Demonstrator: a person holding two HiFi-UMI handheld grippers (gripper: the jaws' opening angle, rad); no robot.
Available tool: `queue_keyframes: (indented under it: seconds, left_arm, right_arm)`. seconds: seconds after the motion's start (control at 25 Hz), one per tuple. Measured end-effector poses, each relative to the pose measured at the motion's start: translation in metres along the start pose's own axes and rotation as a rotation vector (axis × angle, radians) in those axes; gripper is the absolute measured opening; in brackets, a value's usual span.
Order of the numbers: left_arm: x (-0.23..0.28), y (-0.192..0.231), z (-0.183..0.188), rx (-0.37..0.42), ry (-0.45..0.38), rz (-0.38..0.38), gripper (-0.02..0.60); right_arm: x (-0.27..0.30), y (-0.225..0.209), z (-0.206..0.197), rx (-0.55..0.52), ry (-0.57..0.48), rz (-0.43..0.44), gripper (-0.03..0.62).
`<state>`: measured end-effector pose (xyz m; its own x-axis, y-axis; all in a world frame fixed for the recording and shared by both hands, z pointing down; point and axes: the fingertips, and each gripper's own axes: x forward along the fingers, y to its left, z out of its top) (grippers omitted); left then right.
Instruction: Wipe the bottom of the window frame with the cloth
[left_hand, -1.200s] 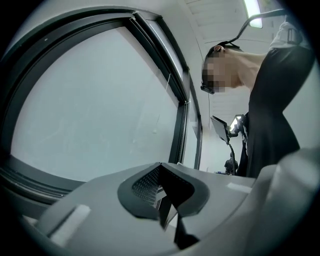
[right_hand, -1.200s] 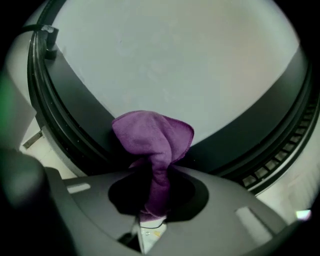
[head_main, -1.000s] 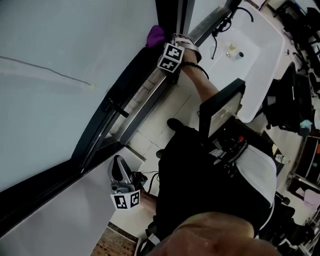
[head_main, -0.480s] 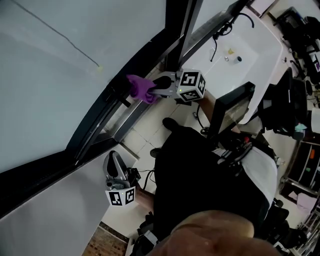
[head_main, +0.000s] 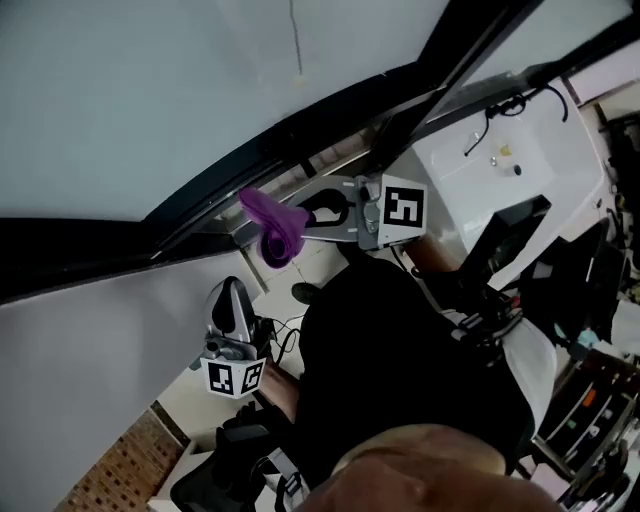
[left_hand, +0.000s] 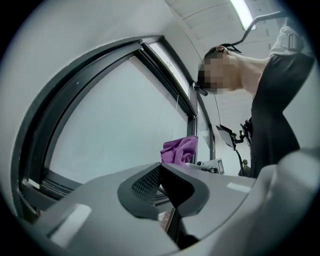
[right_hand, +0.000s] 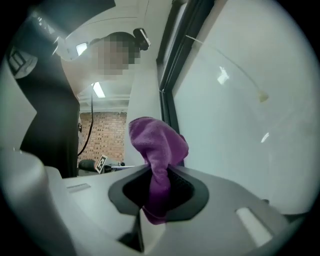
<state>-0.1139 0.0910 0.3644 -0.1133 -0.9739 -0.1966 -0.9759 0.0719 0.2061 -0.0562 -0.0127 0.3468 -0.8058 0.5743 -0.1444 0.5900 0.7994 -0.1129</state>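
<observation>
The right claw (head_main: 308, 218) is clamped tight on the purple cloth (head_main: 272, 230), which is bunched just on the near side of the window frame's bottom rail (head_main: 230, 188) and apparently off it. No contact shows, so wiping looks unfinished. The left claw (head_main: 232, 292) is closed and empty, low and nearer.

The cloth (right_hand: 159, 147) has its lower end hidden between the right gripper (right_hand: 158, 189)'s jaws. The window frame (head_main: 100, 250) runs off the head view's edges. The bits (head_main: 505, 152) on the tabletop (head_main: 545, 115) are too small to name.
</observation>
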Motion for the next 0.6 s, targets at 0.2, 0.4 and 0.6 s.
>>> queue_keyframes:
  seconds: [0.2,0.4,0.6]
  left_arm:
    - [-0.028,0.012,0.008,0.037,-0.033,0.104,0.003]
    - [-0.045,0.013,0.018,0.054,-0.048,0.139,0.003]
    - [-0.057,0.012,0.024,0.067,-0.056,0.179,0.003]
  right_arm:
    - [0.047,0.020,-0.029,0.031,0.044,0.141,0.064]
    - [0.069,0.039,-0.038,0.056,0.057,0.187,0.064]
    - [0.078,0.054,-0.042,0.070,0.056,0.234,0.064]
